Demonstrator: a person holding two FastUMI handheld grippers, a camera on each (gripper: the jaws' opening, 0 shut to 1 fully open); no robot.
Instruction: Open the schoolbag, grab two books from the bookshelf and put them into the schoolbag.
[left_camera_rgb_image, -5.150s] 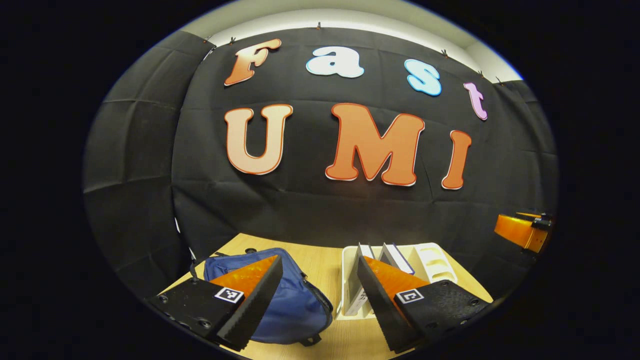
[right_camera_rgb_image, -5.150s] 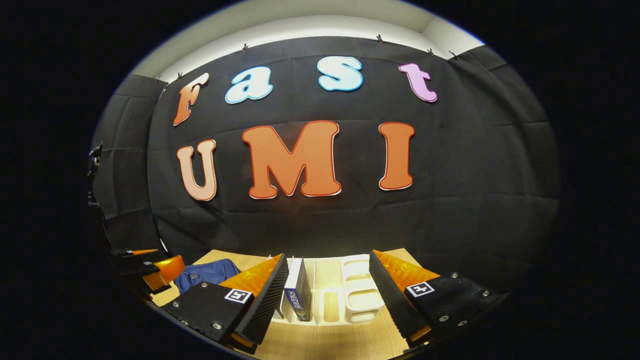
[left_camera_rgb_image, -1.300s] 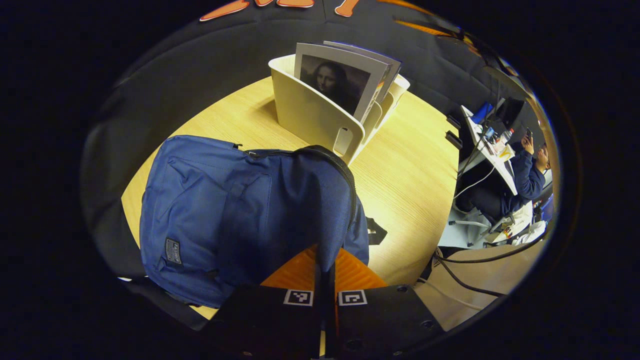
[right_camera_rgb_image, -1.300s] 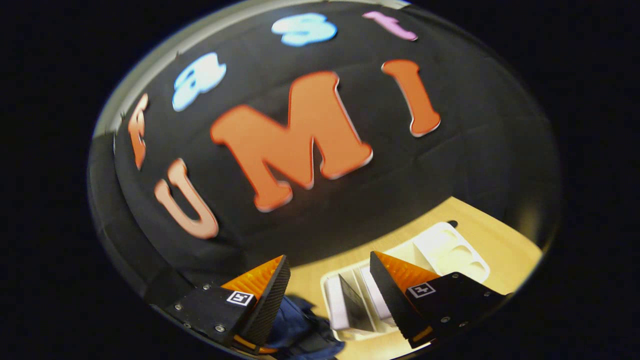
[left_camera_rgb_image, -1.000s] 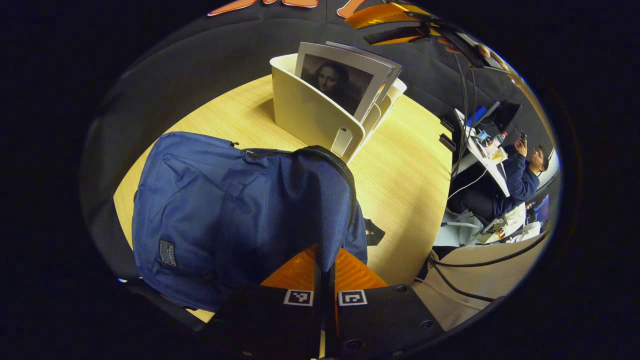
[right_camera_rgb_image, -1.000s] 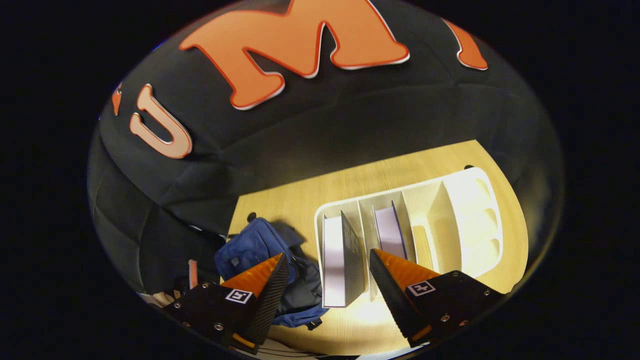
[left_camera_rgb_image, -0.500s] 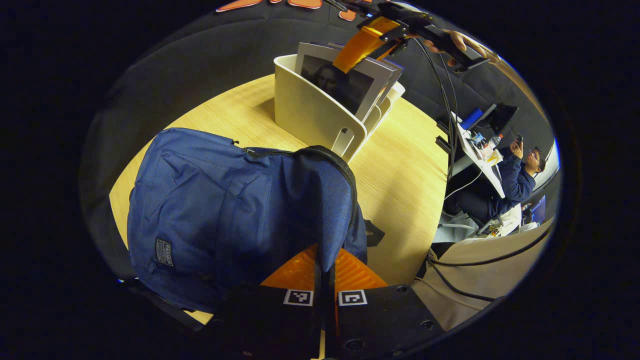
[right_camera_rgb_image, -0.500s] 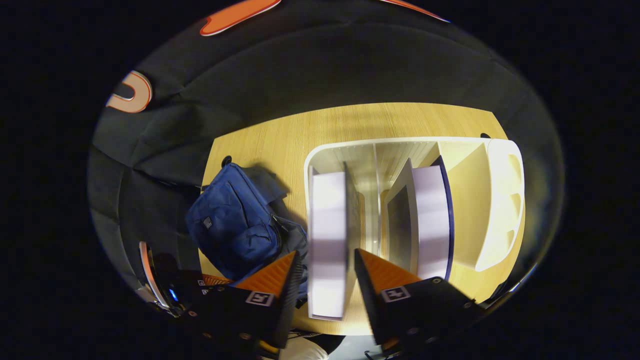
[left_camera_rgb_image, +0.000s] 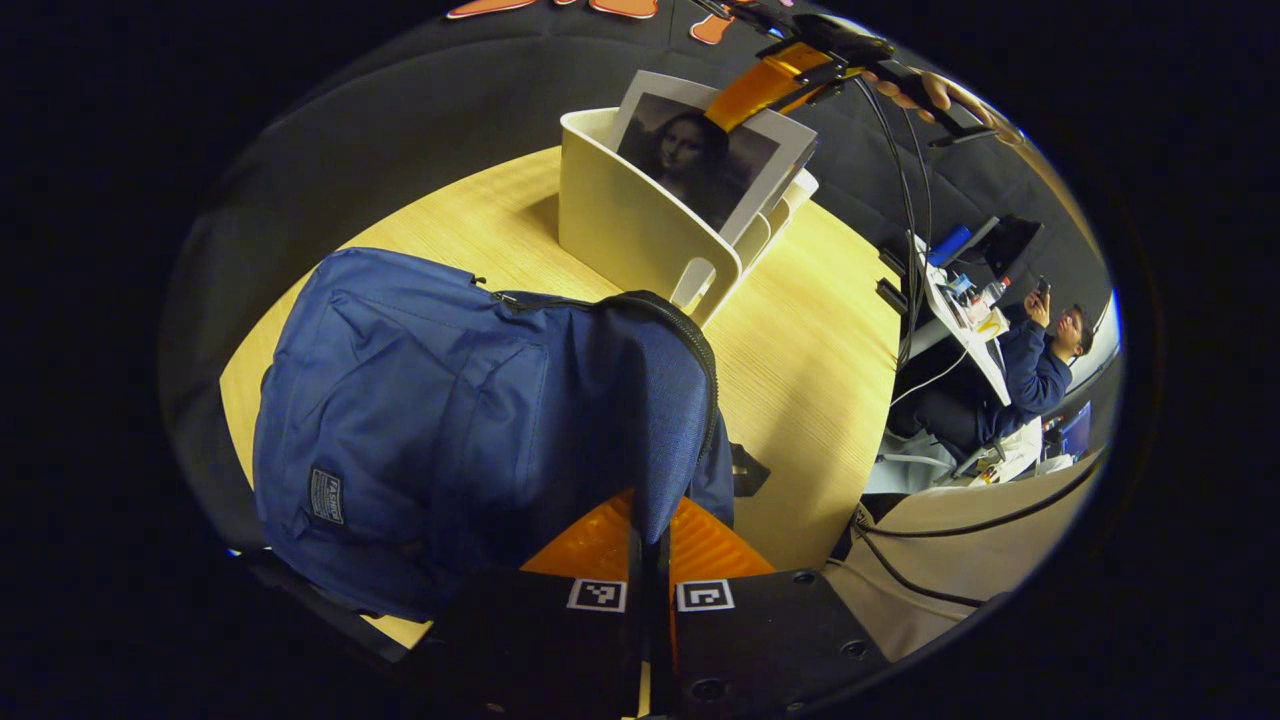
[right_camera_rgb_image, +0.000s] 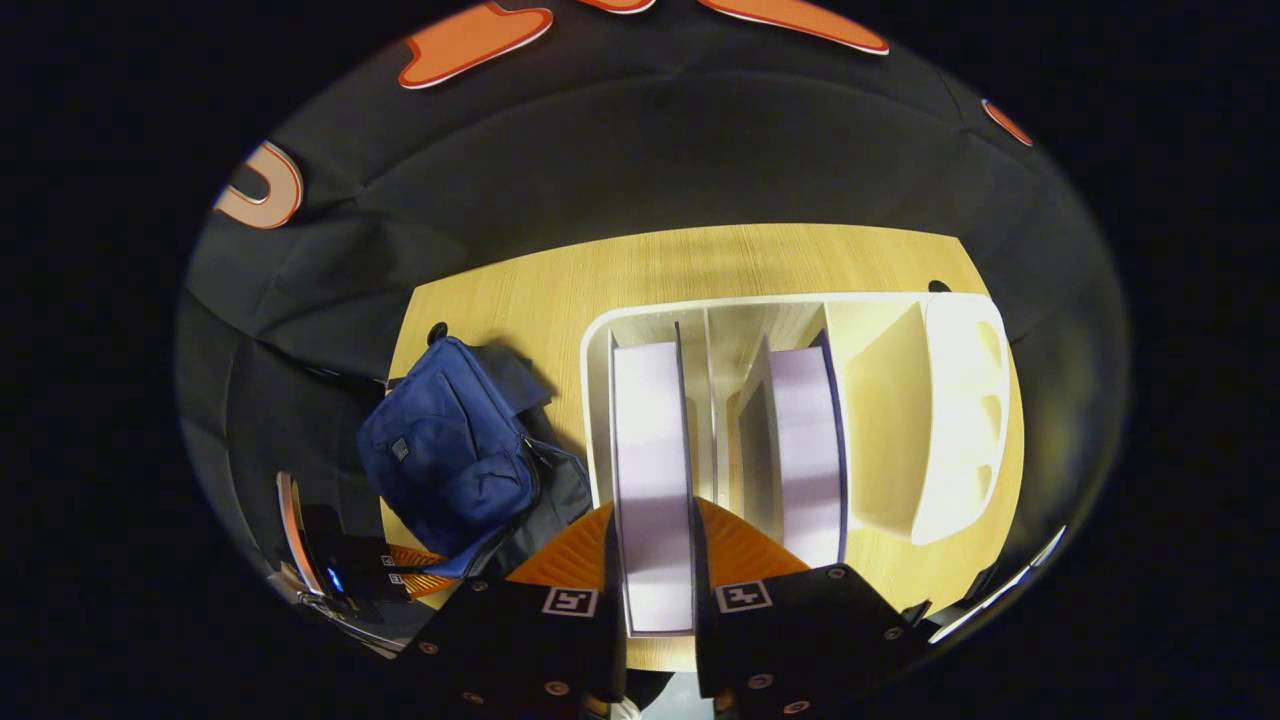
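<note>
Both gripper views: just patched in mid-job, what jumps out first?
The right gripper is clamped on the top edge of a book standing in the white bookshelf, with a second book one slot over. The left gripper pinches the flap of the blue schoolbag on the wooden table, beside the shelf.

A light wooden worktop (right_camera_rgb_image: 520, 290) carries two things: a blue schoolbag (right_camera_rgb_image: 445, 450) at one side, and just beside it a white bookshelf (right_camera_rgb_image: 950, 420) with upright dividers. Two books stand in the bookshelf's slots.
</note>
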